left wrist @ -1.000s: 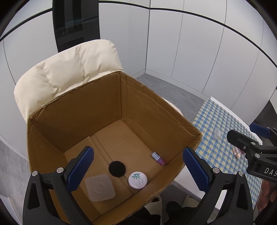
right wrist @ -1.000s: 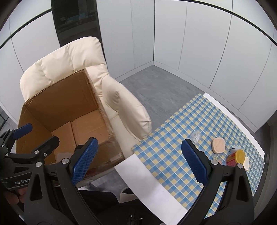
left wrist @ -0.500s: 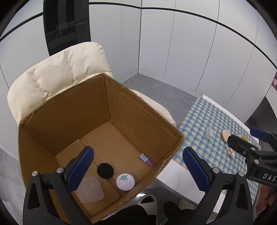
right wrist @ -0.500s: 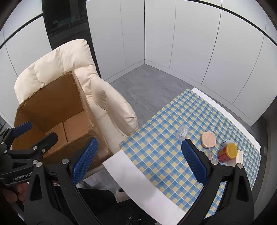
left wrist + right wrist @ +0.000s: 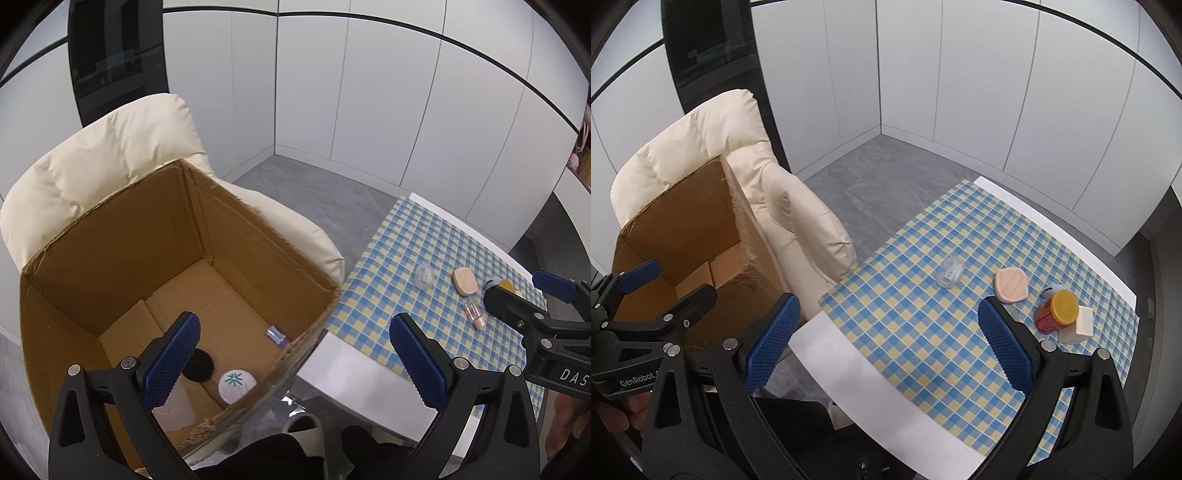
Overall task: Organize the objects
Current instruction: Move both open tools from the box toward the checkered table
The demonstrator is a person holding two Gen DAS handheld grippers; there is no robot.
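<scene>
Lying flat on the checked tablecloth [image 5: 923, 332], the pink puff [image 5: 1011, 285] looks light and soft, best pinched across its rim, while both the left gripper [image 5: 295, 354] and right gripper [image 5: 890, 339] hang wide apart and empty.

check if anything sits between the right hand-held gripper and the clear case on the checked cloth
Nothing visible does. The right hand-held gripper hangs open above the checked cloth, and only bare cloth lies between it and the clear case. The pink puff and yellow-lidded jar sit off to the right.
</scene>
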